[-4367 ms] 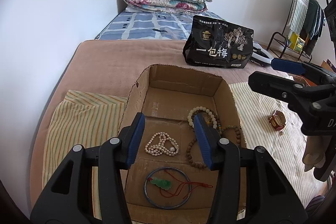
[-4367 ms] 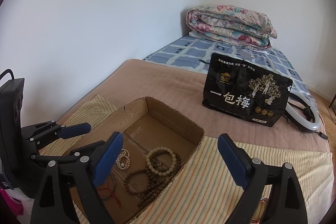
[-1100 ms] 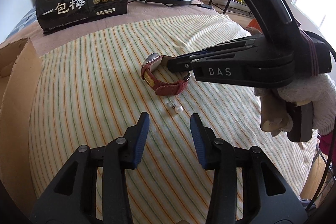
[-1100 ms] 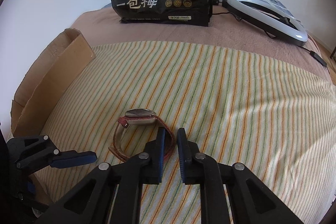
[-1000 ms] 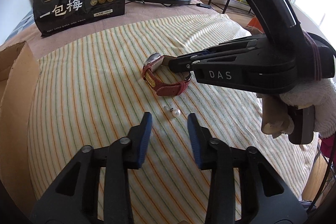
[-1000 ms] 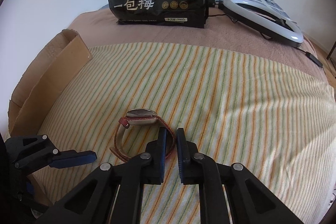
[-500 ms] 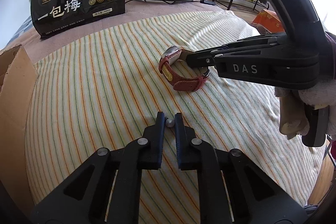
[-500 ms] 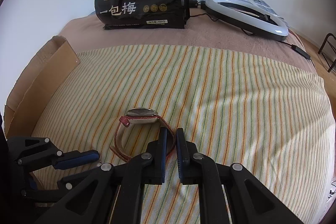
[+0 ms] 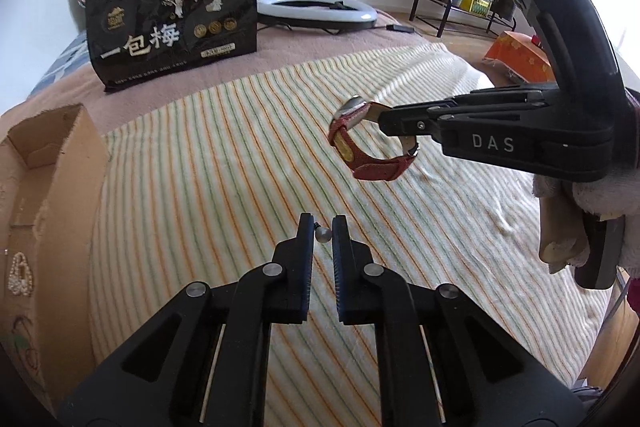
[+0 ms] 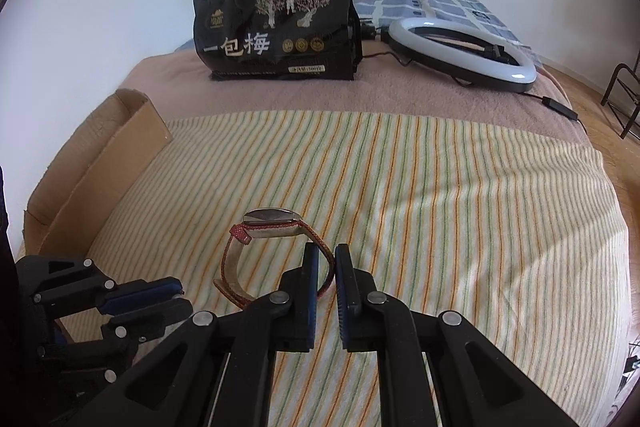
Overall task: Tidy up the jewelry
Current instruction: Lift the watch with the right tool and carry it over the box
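My left gripper (image 9: 323, 223) pinches a pearl earring (image 9: 322, 233) above the striped towel (image 9: 224, 163); my right gripper (image 10: 326, 255) clamps the red-strapped watch (image 10: 272, 251); cardboard box (image 9: 48, 187) stands beside

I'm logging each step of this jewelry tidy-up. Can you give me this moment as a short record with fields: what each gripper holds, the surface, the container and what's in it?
left gripper: shut on a small white pearl earring
right gripper: shut on the strap of a red-strapped wristwatch with a silver case, lifted clear of the cloth
surface: yellow, green and orange striped towel over a pinkish-brown blanket
container: open brown cardboard box at the left edge
box contents: a white bead string; rest cut off
background: black snack bag, white ring light
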A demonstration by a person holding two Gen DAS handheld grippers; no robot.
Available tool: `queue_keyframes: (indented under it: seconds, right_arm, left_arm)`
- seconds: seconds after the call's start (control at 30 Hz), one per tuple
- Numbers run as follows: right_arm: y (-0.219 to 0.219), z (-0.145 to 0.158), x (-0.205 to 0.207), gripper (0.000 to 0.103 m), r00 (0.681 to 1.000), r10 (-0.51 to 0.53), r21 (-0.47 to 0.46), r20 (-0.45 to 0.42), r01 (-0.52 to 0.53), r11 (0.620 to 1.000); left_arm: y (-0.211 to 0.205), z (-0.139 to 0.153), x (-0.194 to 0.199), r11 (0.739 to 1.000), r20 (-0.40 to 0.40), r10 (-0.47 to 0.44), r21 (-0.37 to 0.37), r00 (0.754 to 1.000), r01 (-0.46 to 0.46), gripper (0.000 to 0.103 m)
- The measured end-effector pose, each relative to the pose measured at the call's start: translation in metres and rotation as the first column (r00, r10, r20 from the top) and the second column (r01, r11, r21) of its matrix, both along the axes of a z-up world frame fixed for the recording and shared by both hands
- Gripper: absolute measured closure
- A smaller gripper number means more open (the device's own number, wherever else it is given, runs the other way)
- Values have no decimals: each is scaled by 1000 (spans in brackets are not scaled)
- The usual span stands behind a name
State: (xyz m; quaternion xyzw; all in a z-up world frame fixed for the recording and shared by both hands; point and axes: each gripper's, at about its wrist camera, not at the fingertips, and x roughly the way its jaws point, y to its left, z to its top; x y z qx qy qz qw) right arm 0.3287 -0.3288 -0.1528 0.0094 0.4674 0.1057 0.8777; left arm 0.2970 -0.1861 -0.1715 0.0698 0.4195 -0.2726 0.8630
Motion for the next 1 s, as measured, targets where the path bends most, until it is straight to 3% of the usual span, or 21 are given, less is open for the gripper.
queue_keyframes:
  seconds: [0.47,1.0]
  right_arm:
    - [13,57,-29,97,996,-14,25,83,12,1000]
    - [80,107,-49,97,986,61,31,154,-66,997]
  left_arm:
    - [48,56,-23,998,89,50,-38,995,-47,96]
    - [142,95,-41,986,160,164,-45,973,-159,96]
